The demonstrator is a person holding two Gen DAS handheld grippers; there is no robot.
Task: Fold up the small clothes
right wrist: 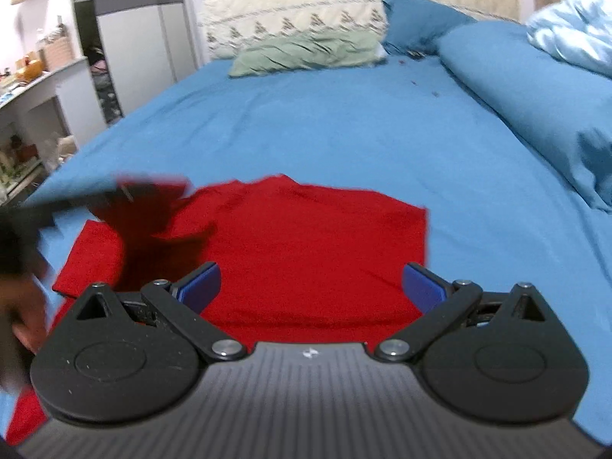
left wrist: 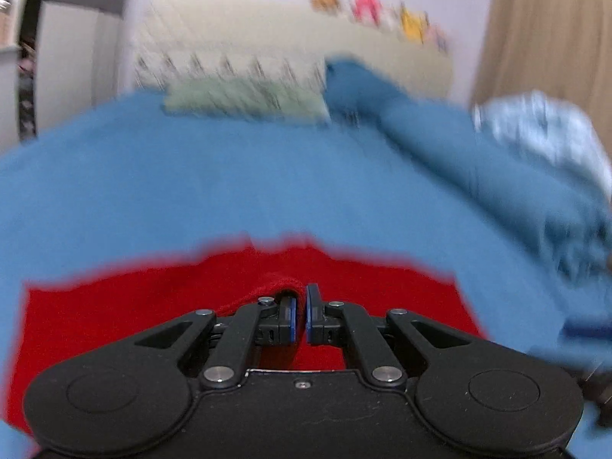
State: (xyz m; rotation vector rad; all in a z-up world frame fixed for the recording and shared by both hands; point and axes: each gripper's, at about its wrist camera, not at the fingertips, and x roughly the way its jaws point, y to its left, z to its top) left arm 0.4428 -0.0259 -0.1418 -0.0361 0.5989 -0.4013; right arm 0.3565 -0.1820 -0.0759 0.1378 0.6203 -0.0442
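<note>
A small red garment point(right wrist: 306, 237) lies spread on the blue bed sheet point(right wrist: 325, 122). In the left wrist view the left gripper point(left wrist: 301, 308) is shut on a fold of the red garment point(left wrist: 134, 306), with cloth bunched between its blue pads. That view is blurred by motion. The right gripper point(right wrist: 310, 287) is open and empty, its blue pads wide apart just above the garment's near part. In the right wrist view the left gripper shows as a dark blur point(right wrist: 34, 225) at the left, lifting part of the garment.
A green pillow point(right wrist: 306, 53) and a cream patterned headboard cushion point(right wrist: 298, 19) lie at the head of the bed. A blue bolster point(right wrist: 535, 95) and a light blue crumpled cloth point(right wrist: 573, 26) are at the right. White shelves point(right wrist: 34, 91) stand left of the bed.
</note>
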